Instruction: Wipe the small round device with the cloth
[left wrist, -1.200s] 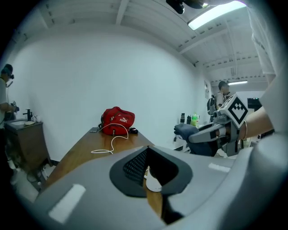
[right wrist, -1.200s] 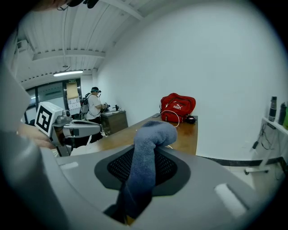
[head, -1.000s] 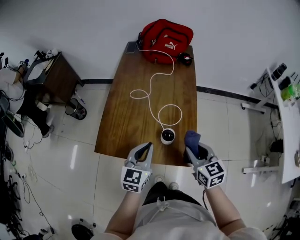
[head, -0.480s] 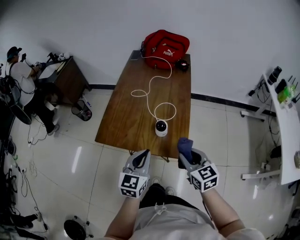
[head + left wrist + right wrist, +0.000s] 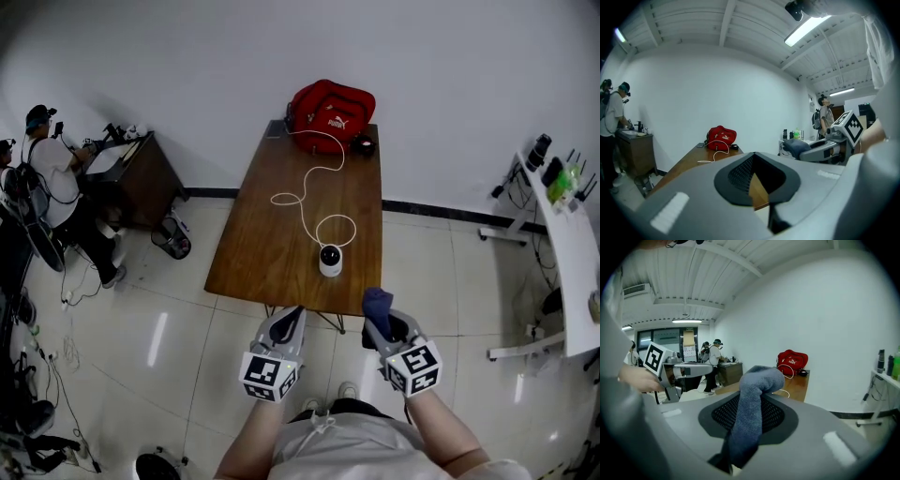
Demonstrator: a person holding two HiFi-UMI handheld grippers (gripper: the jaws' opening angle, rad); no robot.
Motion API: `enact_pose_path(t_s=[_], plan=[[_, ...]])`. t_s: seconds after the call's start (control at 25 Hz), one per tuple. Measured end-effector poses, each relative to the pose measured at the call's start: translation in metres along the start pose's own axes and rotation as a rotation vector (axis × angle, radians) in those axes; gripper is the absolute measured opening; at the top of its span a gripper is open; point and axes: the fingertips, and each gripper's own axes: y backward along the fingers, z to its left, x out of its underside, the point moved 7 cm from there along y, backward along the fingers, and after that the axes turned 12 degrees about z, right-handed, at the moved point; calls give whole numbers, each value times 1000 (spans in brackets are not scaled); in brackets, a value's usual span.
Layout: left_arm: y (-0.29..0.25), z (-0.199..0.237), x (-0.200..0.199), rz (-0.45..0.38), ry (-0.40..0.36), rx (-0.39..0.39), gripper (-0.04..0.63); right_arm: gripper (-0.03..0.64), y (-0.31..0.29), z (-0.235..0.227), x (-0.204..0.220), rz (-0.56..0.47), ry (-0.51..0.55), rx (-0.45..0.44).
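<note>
Right claw (image 5: 382,317) clenched on the blue cloth (image 5: 378,302), left claw (image 5: 292,317) closed empty, both held short of the table (image 5: 281,248)

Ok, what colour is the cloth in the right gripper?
Dark blue-grey cloth; clearest in the right gripper view.

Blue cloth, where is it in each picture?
Head view: low, right of middle; the cloth pokes up from the right tongs.
Left gripper view: right of centre, small and farther off.
Right gripper view: dead centre, close up, pinched in the tongs.
Shared landmark: the red bag.
</note>
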Motion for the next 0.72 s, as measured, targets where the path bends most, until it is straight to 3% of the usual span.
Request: enact_pose_path(t_s=[0.32,0.72], plan=[[33,20,-10,-22,12,54,6,106,4,44,-12,-55,-7,48],[46,37,-26,-65,-18,85,6,106,-3,59,-23,-65,-19,73]])
